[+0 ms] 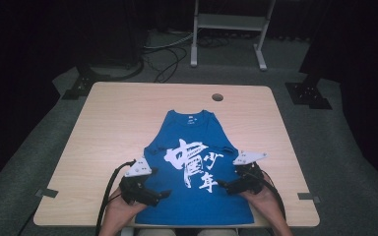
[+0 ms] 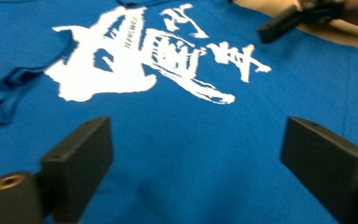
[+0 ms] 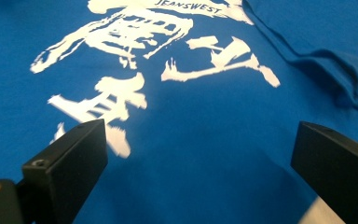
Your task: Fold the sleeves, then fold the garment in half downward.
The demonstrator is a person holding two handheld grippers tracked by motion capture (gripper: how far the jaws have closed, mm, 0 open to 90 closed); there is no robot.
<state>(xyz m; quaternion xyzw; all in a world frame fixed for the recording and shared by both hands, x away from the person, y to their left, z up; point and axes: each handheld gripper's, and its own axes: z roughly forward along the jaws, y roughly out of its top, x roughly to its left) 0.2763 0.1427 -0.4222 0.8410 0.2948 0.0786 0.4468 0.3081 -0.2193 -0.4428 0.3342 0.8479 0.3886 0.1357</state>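
A blue sleeveless shirt [image 1: 197, 167] printed with white brush characters [image 1: 192, 162] is laid flat at the near centre of a light wooden table [image 1: 113, 128], collar toward 12 o'clock and hem at the 6 o'clock edge. The left gripper [image 1: 160, 195] is held over the shirt's lower edge at about 7 o'clock, the right gripper [image 1: 225, 186] at about 5 o'clock, each pointed inward across the fabric. In the left gripper view [image 2: 191, 154] and the right gripper view [image 3: 196, 149], both pairs of jaws are seen spread wide with nothing between them but cloth lying beneath. Whether the jaws touch the fabric cannot be told. The small collar label cannot be read, and the forearms are cut off by the bottom edge. A round cable hole [image 1: 217, 97] is set at 12 o'clock; grey carpet [image 1: 349, 162], cables and a metal stand [image 1: 229, 29] are seen beyond, in a dark room.
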